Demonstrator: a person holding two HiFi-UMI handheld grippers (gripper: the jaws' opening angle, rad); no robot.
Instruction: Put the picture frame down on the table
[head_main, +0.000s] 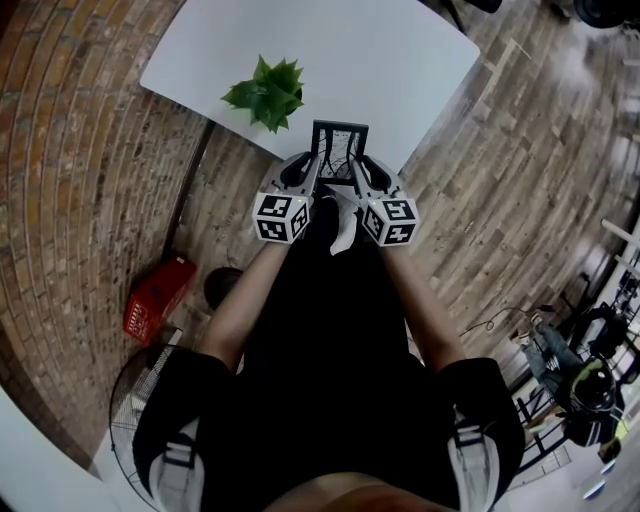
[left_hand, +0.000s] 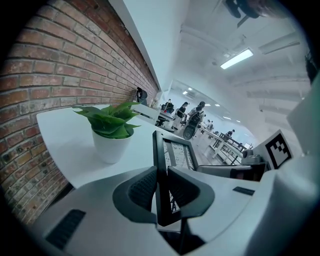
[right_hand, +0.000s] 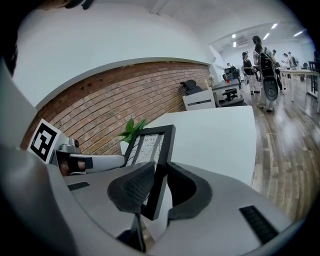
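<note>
I'm holding the one picture frame (head_main: 339, 148) upright at the near edge of the one desk (head_main: 400, 60), near the single potted plant (head_main: 267, 93), both forearms reaching forward side by side, the left gripper (head_main: 313, 172) and right gripper (head_main: 360, 174) jaws each clamping a side edge.

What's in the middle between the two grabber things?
The black picture frame. The left gripper is shut on one side edge and the right gripper on the other; the head view shows it between them.
</note>
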